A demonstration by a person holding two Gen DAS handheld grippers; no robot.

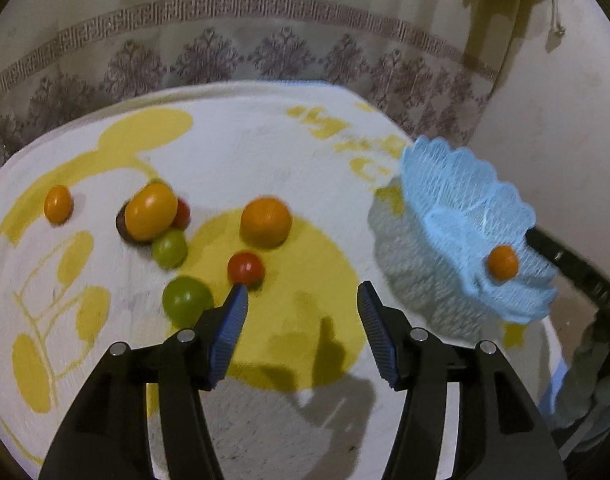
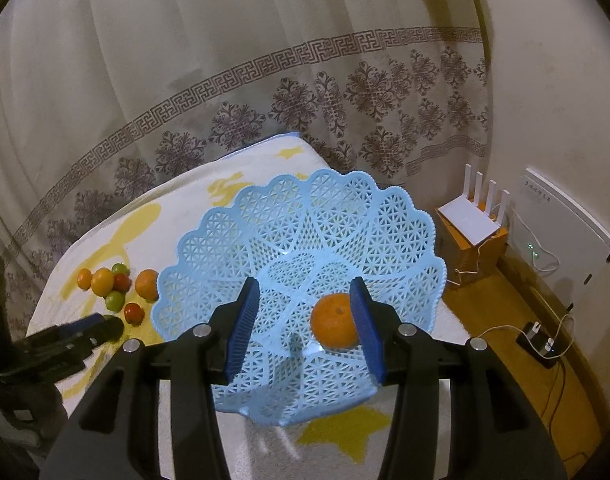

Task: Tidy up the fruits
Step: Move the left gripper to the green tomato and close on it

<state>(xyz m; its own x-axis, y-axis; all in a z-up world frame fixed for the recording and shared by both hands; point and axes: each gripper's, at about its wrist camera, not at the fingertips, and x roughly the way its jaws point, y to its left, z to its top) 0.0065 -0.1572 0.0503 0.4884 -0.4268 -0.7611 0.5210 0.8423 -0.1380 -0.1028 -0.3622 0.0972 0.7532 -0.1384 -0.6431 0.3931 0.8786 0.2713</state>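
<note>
Now both claws gape empty: the left claw (image 1: pixel 303 292) hovers above loose fruits (image 1: pixel 245 267) mid-table, the right claw (image 2: pixel 305 300) over the basket (image 2: pixel 241 240) at the table's right edge, holding one orange (image 2: pixel 333 322).

Orange (image 2: pixel 333 322) in blue basket (image 2: pixel 233 224), fruits (image 1: pixel 265 222) on cloth

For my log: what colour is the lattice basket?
Light blue basket, clearest in the right wrist view.
</note>
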